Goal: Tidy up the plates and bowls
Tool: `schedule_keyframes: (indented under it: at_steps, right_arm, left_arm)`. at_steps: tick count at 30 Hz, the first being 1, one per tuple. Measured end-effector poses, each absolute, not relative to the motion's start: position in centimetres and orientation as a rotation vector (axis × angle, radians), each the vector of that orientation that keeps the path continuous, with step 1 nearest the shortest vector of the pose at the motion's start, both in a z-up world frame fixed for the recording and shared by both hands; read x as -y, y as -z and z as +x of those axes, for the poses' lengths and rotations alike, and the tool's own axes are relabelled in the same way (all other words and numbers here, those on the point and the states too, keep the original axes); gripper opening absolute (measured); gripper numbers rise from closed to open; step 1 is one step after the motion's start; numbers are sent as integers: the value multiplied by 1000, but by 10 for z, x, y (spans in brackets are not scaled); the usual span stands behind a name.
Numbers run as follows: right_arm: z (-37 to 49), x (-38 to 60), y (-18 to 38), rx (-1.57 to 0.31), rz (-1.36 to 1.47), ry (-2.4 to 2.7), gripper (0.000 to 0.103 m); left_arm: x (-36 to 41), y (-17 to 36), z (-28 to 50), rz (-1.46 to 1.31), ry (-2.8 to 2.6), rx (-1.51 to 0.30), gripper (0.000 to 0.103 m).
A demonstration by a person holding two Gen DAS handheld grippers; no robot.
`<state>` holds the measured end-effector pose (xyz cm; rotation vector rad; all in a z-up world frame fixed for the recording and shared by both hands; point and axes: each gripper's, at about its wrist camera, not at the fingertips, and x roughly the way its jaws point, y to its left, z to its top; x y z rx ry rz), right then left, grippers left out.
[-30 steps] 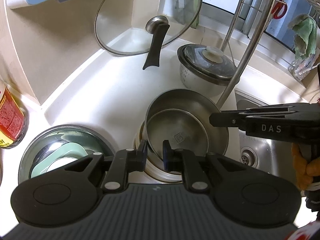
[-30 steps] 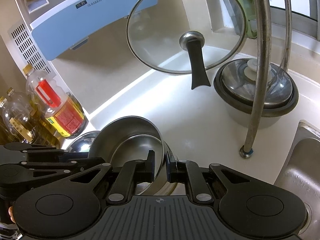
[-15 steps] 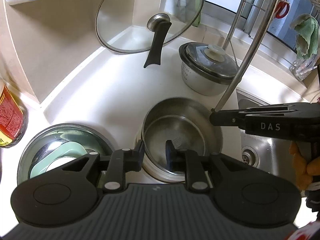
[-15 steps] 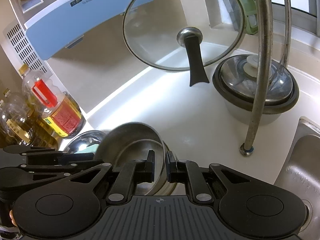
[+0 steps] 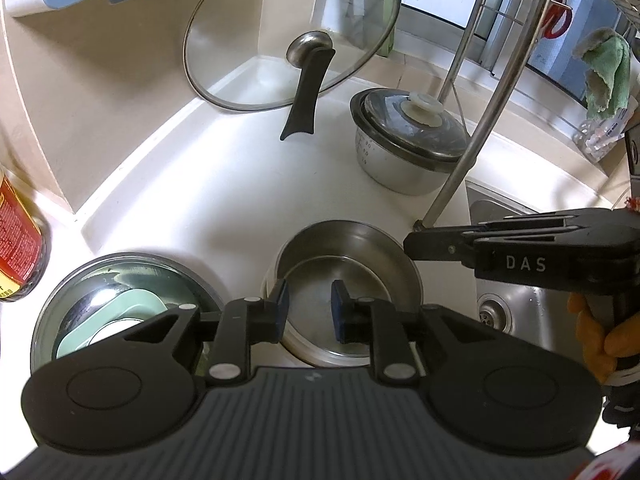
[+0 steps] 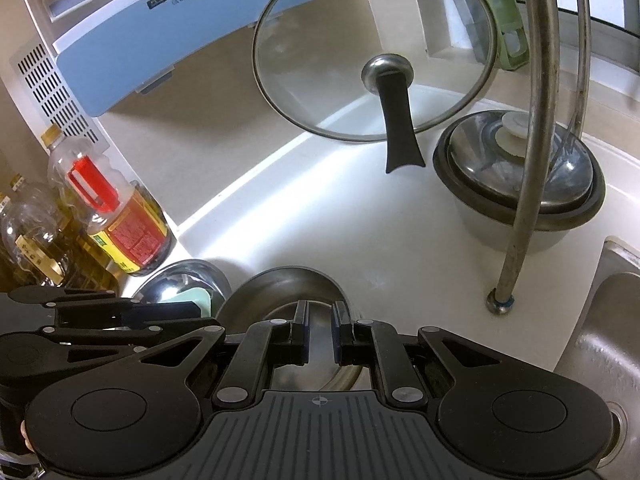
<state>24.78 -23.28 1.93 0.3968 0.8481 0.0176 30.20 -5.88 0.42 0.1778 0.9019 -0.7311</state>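
A steel bowl (image 5: 352, 256) sits level on a stack of dishes on the white counter (image 5: 224, 184). My left gripper (image 5: 307, 305) is open, its fingers astride the bowl's near rim without gripping it. My right gripper (image 6: 320, 330) is open with a narrow gap over the same bowl (image 6: 280, 284); it shows from the side in the left wrist view (image 5: 412, 240). A larger steel bowl (image 5: 96, 276) at the left holds a pale green dish (image 5: 132, 308).
A glass lid (image 5: 288, 32) with a black handle leans at the back. A lidded pot (image 5: 408, 148) stands beside a rack post (image 5: 480, 120). The sink (image 5: 520, 312) lies to the right. Oil bottles (image 6: 112, 208) stand at the left.
The steel bowl was held tilted by both grippers and has been lowered flat onto the stack. Both grippers have opened and let go of its rim.
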Motion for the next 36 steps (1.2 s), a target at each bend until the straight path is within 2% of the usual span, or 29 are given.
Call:
schedule_keyframes:
  at_steps: [10, 16, 18, 19, 21, 22, 23, 26, 36]
  right_arm:
    - [248, 233, -14, -868, 412, 3, 12]
    - [242, 230, -13, -879, 416, 34, 12]
    - [239, 229, -14, -877, 424, 43, 14]
    - [238, 229, -14, -876, 427, 48, 18]
    - [235, 227, -15, -872, 426, 62, 34]
    - [233, 226, -15, -866, 423, 73, 47]
    - [231, 225, -15, -859, 420, 83, 52]
    - [229, 224, -13, -860, 435, 108, 52]
    - [227, 226, -3, -889, 454, 141, 52]
  left_arm:
    - [54, -6, 301, 176, 724, -889, 19]
    - [47, -7, 301, 166, 722, -883, 23]
    - [44, -8, 301, 157, 725, -880, 28]
    - [42, -8, 301, 153, 728, -879, 30]
    - [39, -8, 300, 147, 730, -877, 34]
    - [37, -7, 300, 146, 731, -879, 34]
    - [35, -6, 300, 147, 731, -880, 35]
    - [33, -2, 300, 155, 736, -885, 39]
    - [31, 18, 295, 122, 727, -952, 39]
